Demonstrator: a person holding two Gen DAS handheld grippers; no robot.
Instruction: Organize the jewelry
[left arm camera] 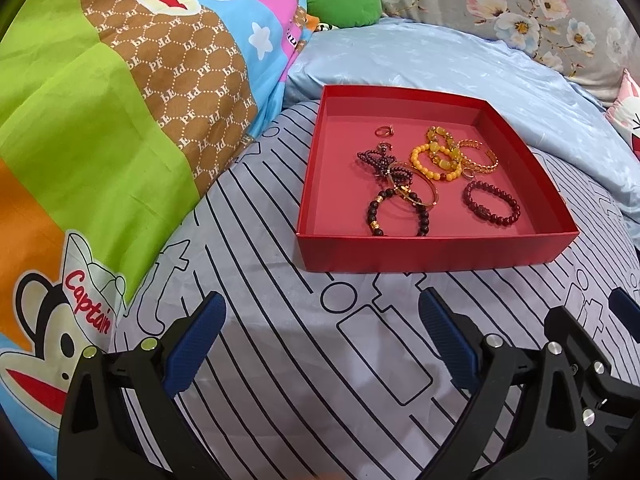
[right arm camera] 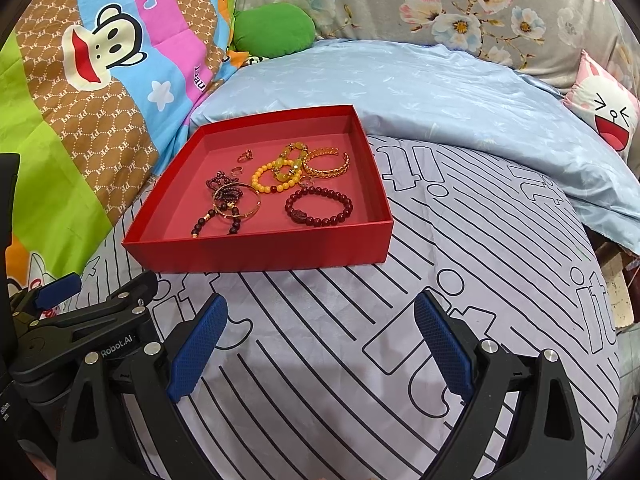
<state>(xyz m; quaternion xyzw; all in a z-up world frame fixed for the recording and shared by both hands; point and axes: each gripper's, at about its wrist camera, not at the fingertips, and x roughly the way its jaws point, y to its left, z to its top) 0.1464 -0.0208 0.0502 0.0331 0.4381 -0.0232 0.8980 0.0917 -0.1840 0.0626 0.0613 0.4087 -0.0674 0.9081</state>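
The right tool [right arm camera: 320, 344] hangs over the striped bed sheet [right arm camera: 460, 240] with its blue pads spread wide and nothing between them; the left tool [left arm camera: 320, 340] is just as wide and just as empty, side by side with it. All the jewelry sits in the red box [right arm camera: 256, 252], which lies straight ahead of both tools on the bed. From the right tool the box is ahead and a little to the left; from the left tool it is ahead and slightly right. The dark red bead bracelet [right arm camera: 320, 206] lies flat and apart from the tangled pile, toward the box's near right corner, so the right tool looks better placed to reach it.
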